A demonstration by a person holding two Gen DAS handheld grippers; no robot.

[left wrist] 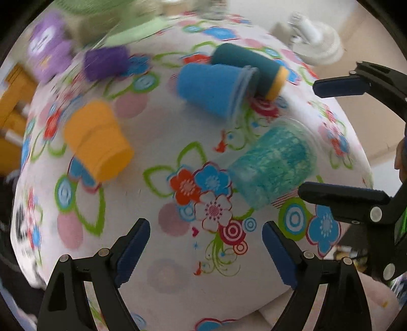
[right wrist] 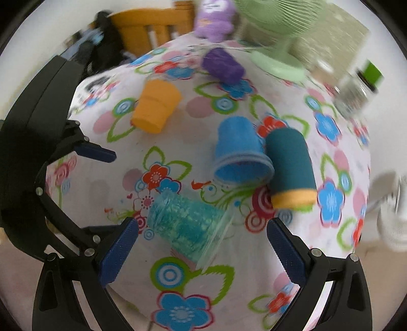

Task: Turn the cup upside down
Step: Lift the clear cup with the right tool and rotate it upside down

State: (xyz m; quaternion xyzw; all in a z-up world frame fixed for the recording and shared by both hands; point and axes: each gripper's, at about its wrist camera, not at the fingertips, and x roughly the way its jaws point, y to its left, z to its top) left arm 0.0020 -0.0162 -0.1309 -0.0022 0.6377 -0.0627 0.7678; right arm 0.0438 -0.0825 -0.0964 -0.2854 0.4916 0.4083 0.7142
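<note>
A clear cup with a teal pattern point(left wrist: 273, 163) lies on its side on the floral tablecloth point(left wrist: 162, 142); it also shows in the right wrist view point(right wrist: 185, 224). A blue cup point(left wrist: 213, 87) lies on its side beside a dark teal cup with a yellow rim point(left wrist: 249, 66). An orange cup point(left wrist: 98, 140) lies on its side to the left. My left gripper point(left wrist: 206, 252) is open and empty, short of the teal-patterned cup. My right gripper point(right wrist: 201, 252) is open, its fingers on either side of that cup, just short of it. The right gripper also shows in the left view point(left wrist: 330, 137).
A purple cup point(right wrist: 223, 65) lies near the far edge. A green fan point(right wrist: 274, 30), a purple plush toy point(right wrist: 215, 17) and a clear jar with a green lid point(right wrist: 356, 89) stand at the back. A wooden chair point(right wrist: 152, 25) stands beyond the table.
</note>
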